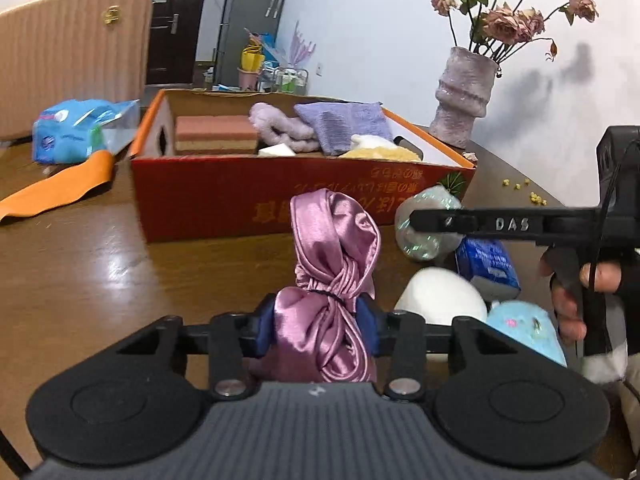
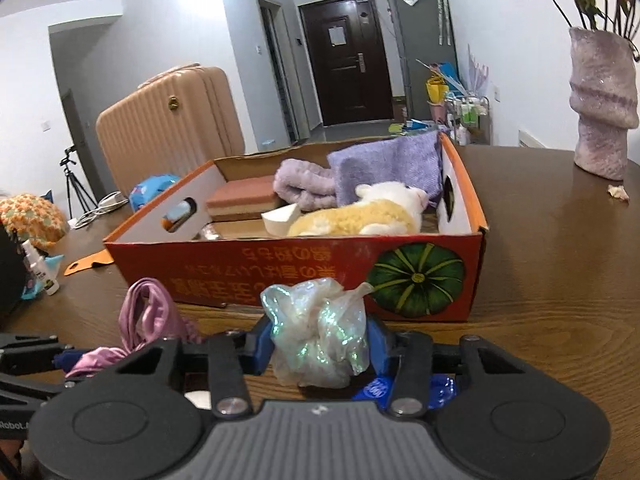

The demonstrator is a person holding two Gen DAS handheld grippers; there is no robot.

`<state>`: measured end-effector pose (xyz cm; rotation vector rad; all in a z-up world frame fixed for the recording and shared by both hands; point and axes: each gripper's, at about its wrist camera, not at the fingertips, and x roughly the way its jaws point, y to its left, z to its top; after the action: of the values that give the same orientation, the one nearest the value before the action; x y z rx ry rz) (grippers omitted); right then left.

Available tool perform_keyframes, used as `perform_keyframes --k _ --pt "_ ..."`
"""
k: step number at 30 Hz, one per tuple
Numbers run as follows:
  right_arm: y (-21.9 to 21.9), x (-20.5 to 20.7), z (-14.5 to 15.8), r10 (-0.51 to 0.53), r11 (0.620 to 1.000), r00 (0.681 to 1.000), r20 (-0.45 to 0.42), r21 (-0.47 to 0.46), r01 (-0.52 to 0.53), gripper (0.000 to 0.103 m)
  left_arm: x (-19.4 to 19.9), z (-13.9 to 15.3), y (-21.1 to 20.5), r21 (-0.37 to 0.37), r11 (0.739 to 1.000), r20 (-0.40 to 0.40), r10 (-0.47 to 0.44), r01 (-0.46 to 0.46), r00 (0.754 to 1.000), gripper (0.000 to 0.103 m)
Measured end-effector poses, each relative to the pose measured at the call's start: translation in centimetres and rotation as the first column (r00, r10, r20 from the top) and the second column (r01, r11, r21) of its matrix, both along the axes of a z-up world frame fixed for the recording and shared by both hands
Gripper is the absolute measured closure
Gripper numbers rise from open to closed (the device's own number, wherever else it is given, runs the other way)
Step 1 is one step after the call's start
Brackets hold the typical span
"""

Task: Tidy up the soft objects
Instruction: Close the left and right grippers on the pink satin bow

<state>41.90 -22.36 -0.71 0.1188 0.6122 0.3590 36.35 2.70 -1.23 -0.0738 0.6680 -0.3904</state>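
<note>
**Both tongs clamped on soft bundles in front of the box**

While the orange cardboard box (image 2: 460,216) sits on the brown desk (image 1: 80,272) with its top open, both tongs are closed on soft things just in front of its near wall. The left tongs (image 1: 324,326) grip a pink satin pouch (image 1: 332,264) at its tied neck — the blue pads press into the fabric from both sides, and the pouch stands upright. The right tongs (image 2: 318,346) pinch an iridescent plastic bag (image 2: 320,332), crumpled between their blue pads.

Inside the box lie a purple towel (image 2: 388,164), a lilac plush headband (image 2: 300,182), a yellow-and-white plush toy (image 2: 360,216), a white sponge wedge (image 2: 282,216) and a reddish sponge block (image 2: 240,198).

On the desk beside the pink pouch rest a white round cushion (image 1: 440,296), a light-blue plush (image 1: 524,332) and a blue tissue pack (image 1: 488,264) — all close together. A pink vase (image 1: 464,96) of dried roses stands beyond the box.
</note>
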Motion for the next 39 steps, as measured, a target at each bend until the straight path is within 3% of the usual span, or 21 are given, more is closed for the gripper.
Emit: perform_keyframes --k 5,8,12,15,18,19,20,21,22,25,30,33,36,39 --pt "0.1 -1.6 0.6 -0.015 1.000 1.000 0.008 -0.018 0.015 0.046 -3.5 0.1 2.0 -0.011 0.999 -0.010 0.031 -0.031 0.999 0.061" --pt "0.5 -3.8 1.7 -0.031 0.999 0.998 0.062 -0.015 0.032 0.046 -5.6 0.1 2.0 -0.020 1.000 0.007 0.003 -0.003 1.000 0.059" --pt "1.9 -7.2 3.7 0.079 0.994 0.987 0.137 0.069 -0.089 0.044 -7.7 0.3 1.9 -0.017 1.000 0.034 -0.025 0.026 0.999 0.054" --pt "4.7 -7.9 3.5 0.246 0.960 0.963 0.109 0.108 -0.258 0.051 -9.0 0.9 2.8 -0.033 0.999 0.054 -0.009 0.011 0.999 0.052" --pt "7.6 -7.7 2.6 0.306 0.948 0.948 0.085 0.066 -0.312 0.060 -10.4 1.8 4.2 -0.084 0.996 0.076 0.019 -0.012 0.997 0.052" --pt "8.3 -7.4 2.0 0.319 0.945 0.946 0.061 0.061 -0.323 0.069 -10.7 1.9 4.6 -0.102 0.994 0.072 0.036 -0.029 0.997 0.053" --pt "9.0 -7.1 1.4 0.320 0.946 0.947 0.030 0.049 -0.321 0.079 -10.9 2.0 4.9 -0.113 0.993 0.063 0.052 -0.045 0.997 0.054" --pt "9.5 -7.1 0.6 0.302 0.953 0.953 -0.004 0.025 -0.302 0.082 -11.1 1.9 5.1 -0.122 0.990 0.049 0.071 -0.065 0.996 0.060" --pt "9.7 -7.4 0.2 0.285 0.958 0.958 -0.018 0.016 -0.285 0.082 -11.1 1.7 5.2 -0.128 0.988 0.028 0.090 -0.085 0.996 0.066" --pt "9.0 -9.6 -0.2 0.264 0.963 0.964 -0.030 0.054 -0.263 0.083 -11.1 0.9 5.6 -0.160 0.980 -0.021 0.119 -0.121 0.993 0.070" --pt "6.8 -13.8 0.6 0.169 0.983 0.985 -0.031 0.075 -0.166 0.082 -11.2 0.9 6.3 -0.187 0.970 -0.023 0.154 -0.155 0.988 0.070" --pt "5.9 -15.4 1.6 0.148 0.986 0.989 -0.005 0.076 -0.147 0.080 -12.0 1.5 6.6 -0.236 0.964 -0.012 0.119 -0.119 0.993 0.066" --pt "5.7 -15.8 2.0 0.148 0.985 0.989 0.018 0.085 -0.149 0.075 -12.7 1.6 6.7 -0.279 0.956 -0.015 0.091 -0.092 0.996 0.058" --pt "6.2 -14.5 0.5 0.145 0.985 0.989 -0.024 0.098 -0.142 0.068 -12.8 0.6 6.2 -0.269 0.956 -0.056 0.103 -0.114 0.993 0.058"
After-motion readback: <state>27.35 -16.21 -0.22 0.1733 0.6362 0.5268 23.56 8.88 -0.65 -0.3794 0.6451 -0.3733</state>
